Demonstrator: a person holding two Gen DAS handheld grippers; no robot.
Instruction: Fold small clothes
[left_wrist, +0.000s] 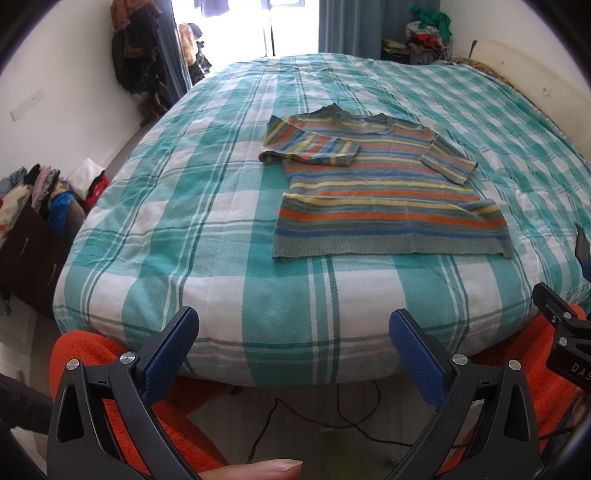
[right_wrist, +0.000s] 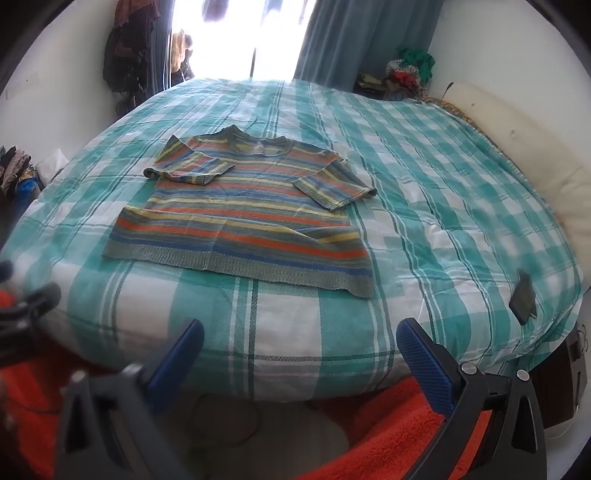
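From the left wrist cam, the striped knit top (left_wrist: 384, 192) was lying flat on the bed (left_wrist: 207, 206), neck away from the camera, hem toward the near edge. One sleeve was already flopped over the chest, the other stuck out to the side. So I'd say this was right at the start of the fold, or one sleeve in at most. The left hand-held gripper (left_wrist: 291, 326) was spread wide with nothing between its blue pads, hanging off the near edge of the bed and tilted down, well short of the top. A fingertip (left_wrist: 258, 469) peeked in at the bottom.

Right wrist cam, same story: the top (right_wrist: 243, 218) sat left of centre, and the right hand-held gripper (right_wrist: 301, 339) was wide apart too, empty, angled down over the mattress edge, nowhere near the fabric. A dark flat thing (right_wrist: 522, 301) lay on the bed off to the right, probably a phone.

Next move, I reckon: reach in, pinch the loose sleeve or a side edge, and bring it across.
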